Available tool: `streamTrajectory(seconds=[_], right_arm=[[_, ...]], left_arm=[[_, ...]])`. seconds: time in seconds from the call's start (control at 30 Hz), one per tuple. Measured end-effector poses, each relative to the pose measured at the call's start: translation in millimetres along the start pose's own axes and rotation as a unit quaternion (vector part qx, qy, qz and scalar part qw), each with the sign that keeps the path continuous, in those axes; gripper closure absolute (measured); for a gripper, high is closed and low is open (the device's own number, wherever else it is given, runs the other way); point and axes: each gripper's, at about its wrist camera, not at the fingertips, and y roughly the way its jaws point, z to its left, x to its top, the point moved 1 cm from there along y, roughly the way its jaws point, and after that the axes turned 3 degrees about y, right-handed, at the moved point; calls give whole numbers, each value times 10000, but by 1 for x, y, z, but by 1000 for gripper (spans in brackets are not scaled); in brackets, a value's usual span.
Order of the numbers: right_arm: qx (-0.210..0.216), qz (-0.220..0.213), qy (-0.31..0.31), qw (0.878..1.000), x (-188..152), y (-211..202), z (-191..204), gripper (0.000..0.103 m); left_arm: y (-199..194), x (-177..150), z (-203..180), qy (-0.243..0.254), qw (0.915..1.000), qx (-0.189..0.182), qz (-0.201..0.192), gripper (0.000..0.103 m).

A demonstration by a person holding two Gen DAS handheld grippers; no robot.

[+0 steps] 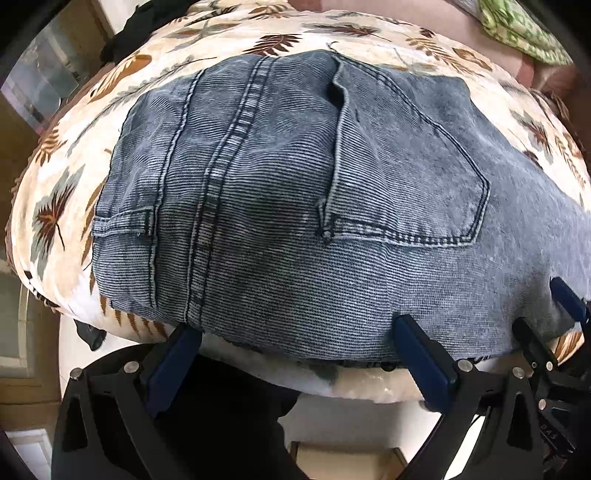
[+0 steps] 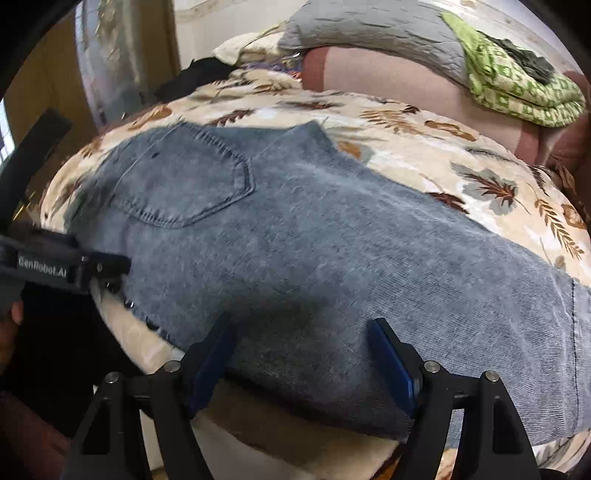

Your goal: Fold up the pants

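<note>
Blue-grey corduroy pants (image 1: 280,206) lie flat on a leaf-print bedspread (image 1: 62,206), back pocket (image 1: 402,177) facing up. In the right wrist view the pants (image 2: 332,258) stretch from the pocket at left to the leg at right. My left gripper (image 1: 295,328) is open, its blue fingers (image 1: 177,354) wide apart at the near edge of the waist end. My right gripper (image 2: 301,332) is open, fingers (image 2: 391,354) resting over the near edge of the leg. The left gripper also shows in the right wrist view (image 2: 107,266) at the left.
The bed's near edge (image 1: 354,384) runs just under the grippers, with floor below. A pink bolster (image 2: 406,81), a grey pillow (image 2: 369,29) and a folded green cloth (image 2: 517,88) lie at the far side. A black garment (image 2: 195,74) lies at the far left.
</note>
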Motion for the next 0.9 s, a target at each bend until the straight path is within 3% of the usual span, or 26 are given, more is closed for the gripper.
streamTrajectory(seconds=[0.4,0.5,0.63,0.77,0.9], right_arm=[[161,160,-65,9997,-6,-5,-3,22],[302,-70,127,9994,-5,-18,-14,22],[239,-612,797,9947,-6,-45,-58,22],[203,-960,1882,9772,-19,-73,-122,22],[297,-1212,3192,9394,-48,-103,-191,22]], left_arm=[[-4,-15,-38,375,9992,105,-37,4],[-29,-18,-47,486,9985,58,-259,6],[-59,-14,-76,749,9946,-94,-707,6],[-74,-1,-116,1120,9890,-29,-968,6],[-63,7,-155,1535,9837,-24,-931,6]])
